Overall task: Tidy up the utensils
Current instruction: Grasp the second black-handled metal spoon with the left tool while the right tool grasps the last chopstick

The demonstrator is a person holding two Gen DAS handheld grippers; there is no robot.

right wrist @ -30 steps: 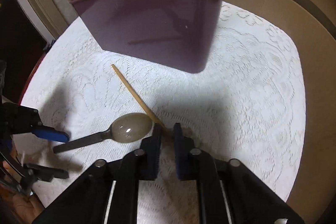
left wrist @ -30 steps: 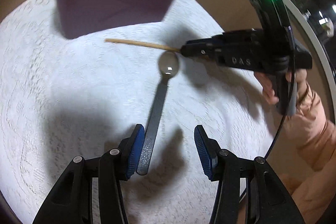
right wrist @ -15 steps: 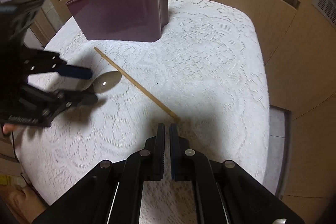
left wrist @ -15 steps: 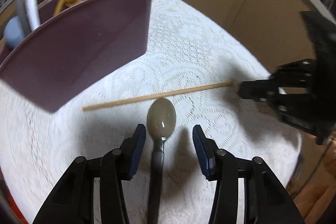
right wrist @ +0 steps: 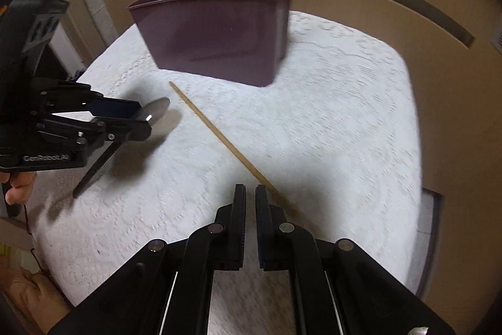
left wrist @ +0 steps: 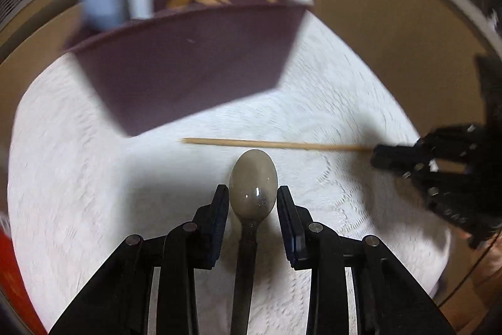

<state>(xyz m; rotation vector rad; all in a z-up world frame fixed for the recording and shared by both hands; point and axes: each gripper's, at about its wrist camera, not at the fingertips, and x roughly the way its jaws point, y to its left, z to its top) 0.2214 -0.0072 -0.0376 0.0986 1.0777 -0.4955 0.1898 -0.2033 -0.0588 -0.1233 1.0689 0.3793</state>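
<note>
My left gripper (left wrist: 252, 193) is shut on a metal spoon (left wrist: 253, 185) with a dark handle; the bowl sticks out past the fingertips and the handle hangs down off the cloth, as the right wrist view (right wrist: 157, 110) shows. A purple utensil bin (left wrist: 188, 65) holding chopsticks and spoons stands at the back. A wooden chopstick (right wrist: 219, 134) lies on the white lace cloth in front of the bin. My right gripper (right wrist: 248, 193) is shut and empty, beside the chopstick's near end, and it shows at the right in the left wrist view (left wrist: 392, 159).
The white lace cloth (right wrist: 329, 131) covers a small table with beige walls and a vent grille behind. The bin (right wrist: 216, 30) stands near the table's far edge. The table edge drops off at right.
My left gripper closed on the spoon and lifted it off the cloth, turning toward the bin. My right gripper stayed shut near the chopstick's end.
</note>
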